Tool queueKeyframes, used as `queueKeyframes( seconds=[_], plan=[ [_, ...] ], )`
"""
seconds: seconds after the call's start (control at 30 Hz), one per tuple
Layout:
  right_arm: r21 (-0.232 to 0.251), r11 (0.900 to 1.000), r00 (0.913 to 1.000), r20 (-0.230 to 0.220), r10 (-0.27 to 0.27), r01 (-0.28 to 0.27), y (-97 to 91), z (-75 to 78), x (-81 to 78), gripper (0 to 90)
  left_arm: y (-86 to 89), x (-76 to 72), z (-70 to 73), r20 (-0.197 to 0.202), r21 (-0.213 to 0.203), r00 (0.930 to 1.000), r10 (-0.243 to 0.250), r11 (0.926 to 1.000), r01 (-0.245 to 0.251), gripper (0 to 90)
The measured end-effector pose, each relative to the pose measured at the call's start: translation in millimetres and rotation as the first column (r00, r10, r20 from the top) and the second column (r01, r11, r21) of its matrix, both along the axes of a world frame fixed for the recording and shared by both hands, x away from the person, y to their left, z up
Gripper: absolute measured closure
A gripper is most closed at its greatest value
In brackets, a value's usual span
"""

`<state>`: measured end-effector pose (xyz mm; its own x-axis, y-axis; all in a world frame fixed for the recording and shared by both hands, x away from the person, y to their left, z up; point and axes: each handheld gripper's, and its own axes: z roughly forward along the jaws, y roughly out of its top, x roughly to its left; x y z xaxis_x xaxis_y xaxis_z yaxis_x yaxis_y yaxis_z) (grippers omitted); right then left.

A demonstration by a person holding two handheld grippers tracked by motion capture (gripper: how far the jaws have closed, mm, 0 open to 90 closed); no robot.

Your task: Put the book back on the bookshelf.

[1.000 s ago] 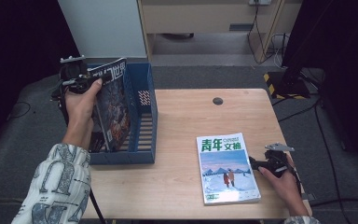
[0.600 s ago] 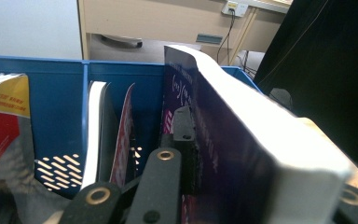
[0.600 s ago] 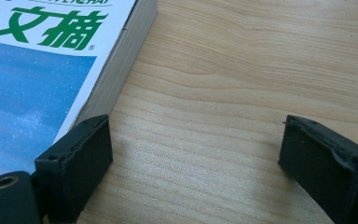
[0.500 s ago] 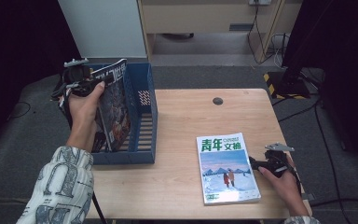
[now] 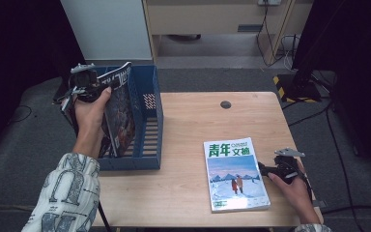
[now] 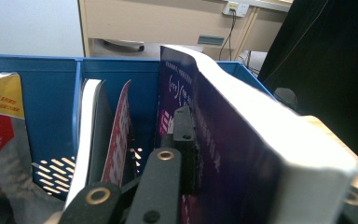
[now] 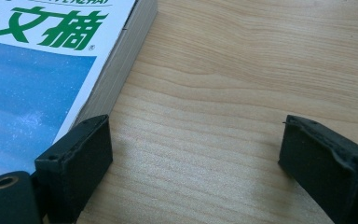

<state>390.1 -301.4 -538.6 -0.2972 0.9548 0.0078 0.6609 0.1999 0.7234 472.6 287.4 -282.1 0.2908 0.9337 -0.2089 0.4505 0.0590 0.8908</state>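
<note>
A dark purple magazine [image 5: 120, 112] stands upright in the blue file box [image 5: 149, 123] at the table's left end. My left gripper [image 5: 88, 83] is shut on its top edge. In the left gripper view, one jaw presses the purple cover [image 6: 223, 154] and the other sits behind the thick white page block; the left gripper [image 6: 265, 161] straddles it. A blue-and-white magazine [image 5: 234, 174] lies flat near the table's front right. My right gripper [image 5: 266, 169] rests open at its right edge. In the right gripper view, the right gripper [image 7: 200, 154] spans bare wood beside that magazine [image 7: 42, 70].
Other magazines stand in the box's left compartments: a yellow-and-red one [image 6: 0, 116] and a white-and-red one [image 6: 103, 140]. A round dark grommet [image 5: 225, 104] sits at the table's far edge. A white cabinet [image 5: 106, 29] stands behind the box, with cables [image 5: 290, 38] on the floor.
My left hand has shifted slightly to the right with the purple magazine, which now stands a little closer to the box's right wall. The right hand has not moved.
</note>
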Motion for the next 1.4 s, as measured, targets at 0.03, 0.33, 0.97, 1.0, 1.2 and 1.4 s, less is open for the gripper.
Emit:
queueKeyframes(
  seconds=[0.03, 0.33, 0.97, 1.0, 1.2, 1.4],
  plan=[
    [-0.003, 1.0000, 1.0000, 0.003, 0.003, -0.003, -0.2, -0.2, 0.1, 9.6, -0.6, -0.1, -0.3, -0.001, 0.002, 1.0000, -0.001, 1.0000, 0.001, 82.0],
    [-0.003, 1.0000, 1.0000, 0.002, 0.002, -0.002, -0.2, -0.1, 0.1, 9.6, -1.2, -3.1, -8.9, -0.001, -0.008, 1.0000, 0.004, 1.0000, -0.004, 82.0],
    [-0.002, 1.0000, 1.0000, 0.001, 0.002, -0.002, -0.1, -0.1, 0.0, 9.6, -0.2, -5.4, -16.8, 0.024, -0.008, 0.9997, 0.002, 1.0000, -0.001, 82.0],
    [-0.001, 1.0000, 1.0000, 0.001, 0.002, -0.002, -0.1, -0.1, 0.0, 9.6, -0.2, -5.6, -17.2, 0.020, -0.003, 0.9998, 0.002, 1.0000, -0.002, 82.0],
    [-0.001, 1.0000, 1.0000, 0.000, 0.002, -0.002, -0.1, 0.0, -0.1, 9.6, 0.1, -8.1, -22.9, 0.045, -0.017, 0.9989, 0.009, 0.9998, -0.009, 82.0],
    [-0.001, 1.0000, 1.0000, 0.000, 0.002, -0.002, -0.1, 0.0, -0.1, 9.6, -0.4, -7.2, -20.9, 0.052, -0.008, 0.9986, 0.009, 0.9999, -0.009, 82.1]
  ],
)
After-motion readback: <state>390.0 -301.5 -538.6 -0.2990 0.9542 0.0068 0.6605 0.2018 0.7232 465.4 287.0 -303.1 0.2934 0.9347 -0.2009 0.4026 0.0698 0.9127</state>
